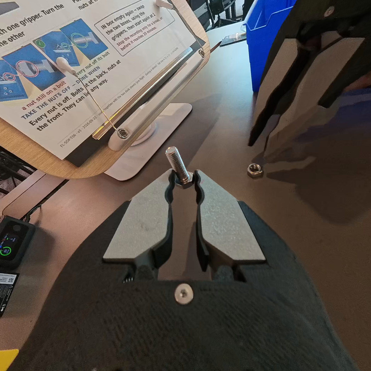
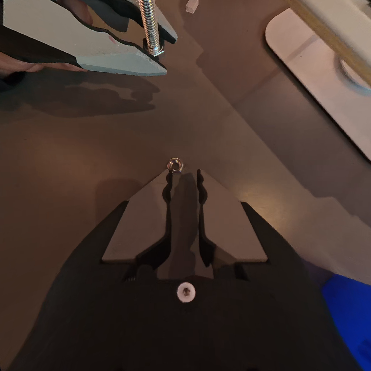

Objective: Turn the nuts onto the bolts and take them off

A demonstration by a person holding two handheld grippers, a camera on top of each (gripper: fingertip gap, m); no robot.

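One bolt (image 1: 177, 165), one nut (image 1: 255, 170), two grippers. The left gripper (image 1: 184, 176) pinches the bolt by its hex head, fingertips pressed against the head's flats, the threaded shank standing up and tilted slightly away, bare of any nut. In the right wrist view the same bolt (image 2: 150, 28) shows at the top left, held above the surface (image 2: 80, 150).

The nut lies flat on the brown surface, hole up, well clear of the bolt. The right gripper (image 2: 184, 172) is spread, nothing between its fingers; its left fingertip sits right at the nut (image 2: 175, 165), though whether it touches is hard to tell. In the left wrist view the right gripper (image 1: 259, 148) comes down from the upper right, its tips just above the nut.

One stand (image 1: 152, 144) with a white base and a wooden board carrying a printed sheet occupies the surface's far left; its base edge lies near the bolt. One blue bin (image 1: 259, 50) stands toward the far right. One small black device (image 1: 12, 245) with a lit screen rests at the left edge. Between the stand base and the nut the surface is bare, as is the stretch nearer than the nut.
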